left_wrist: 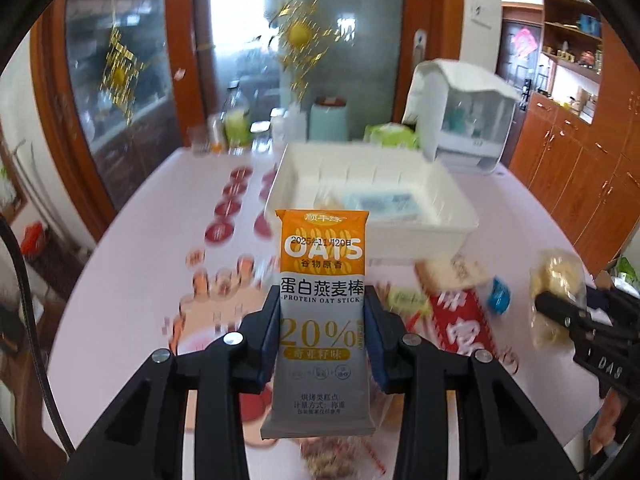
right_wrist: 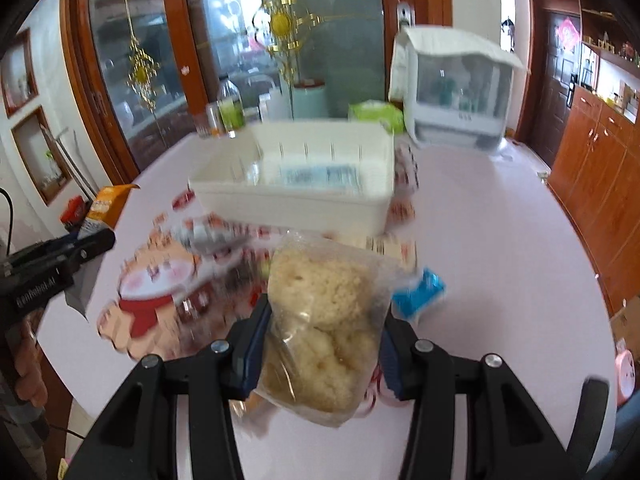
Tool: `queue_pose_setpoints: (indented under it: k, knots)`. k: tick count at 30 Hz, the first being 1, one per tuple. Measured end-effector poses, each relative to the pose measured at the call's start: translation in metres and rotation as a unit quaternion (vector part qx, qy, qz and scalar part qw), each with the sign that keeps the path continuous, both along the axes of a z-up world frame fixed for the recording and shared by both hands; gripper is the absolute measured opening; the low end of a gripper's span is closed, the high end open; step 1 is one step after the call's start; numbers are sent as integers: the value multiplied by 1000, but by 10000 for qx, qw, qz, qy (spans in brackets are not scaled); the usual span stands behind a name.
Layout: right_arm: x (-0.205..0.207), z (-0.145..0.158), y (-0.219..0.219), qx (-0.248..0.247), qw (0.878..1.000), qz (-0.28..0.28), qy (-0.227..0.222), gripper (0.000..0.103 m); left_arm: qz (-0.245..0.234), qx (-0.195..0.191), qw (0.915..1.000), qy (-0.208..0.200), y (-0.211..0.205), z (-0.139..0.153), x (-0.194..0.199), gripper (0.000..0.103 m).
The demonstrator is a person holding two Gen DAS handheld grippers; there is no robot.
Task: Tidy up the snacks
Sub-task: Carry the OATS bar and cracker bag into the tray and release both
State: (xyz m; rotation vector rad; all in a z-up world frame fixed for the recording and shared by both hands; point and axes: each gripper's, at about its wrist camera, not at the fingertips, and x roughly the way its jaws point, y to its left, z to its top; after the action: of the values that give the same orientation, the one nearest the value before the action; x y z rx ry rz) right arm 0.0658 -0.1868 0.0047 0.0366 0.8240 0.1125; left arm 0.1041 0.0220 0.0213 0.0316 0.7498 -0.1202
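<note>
Jaws of the left gripper (left_wrist: 323, 332) pinch an oat stick packet (left_wrist: 322, 320); the right gripper (right_wrist: 320, 344) pinches a clear bag of puffed snacks (right_wrist: 320, 336), both off the desk (right_wrist: 480, 240), probably bound for the white bin (right_wrist: 296, 196) beyond.

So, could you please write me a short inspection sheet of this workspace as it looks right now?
Surface: round pale pink table with printed red cartoon decorations.
Job's things: white bin mid-table with flat packets inside; oat stick packet; clear bag of puffed snack; blue-wrapped snack, red packet and other loose snacks on the table.
Clutter: bottles and jars, green pack, covered white appliance at the far edge.
Grippers: left tool shut on the oat stick packet; right tool shut on the clear bag.
Cables: black cable at the left.
Surroundings: glass doors with gold ornaments, wooden cabinets.
</note>
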Motion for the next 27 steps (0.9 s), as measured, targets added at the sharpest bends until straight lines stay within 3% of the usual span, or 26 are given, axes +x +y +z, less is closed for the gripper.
queue_pose_setpoints:
  k: [7, 10, 13, 19, 27]
  knots:
    - [44, 75, 1, -312, 9962, 59, -814, 48, -70, 270, 9993, -259, -20, 51, 47, 37]
    - [71, 101, 2, -311, 9938, 37, -1069, 48, 32, 526, 9978, -405, -29, 68, 74, 37]
    - [103, 117, 1, -183, 9934, 19, -1129, 48, 57, 534, 9979, -368, -36, 79, 105, 37]
    - [169, 118, -2, 7, 9957, -70, -919, 48, 74, 554, 9982, -212, -46, 75, 161, 38]
    - [240, 87, 2, 53, 9987, -133, -489, 49, 235, 544, 9980, 198, -53, 37, 228, 39]
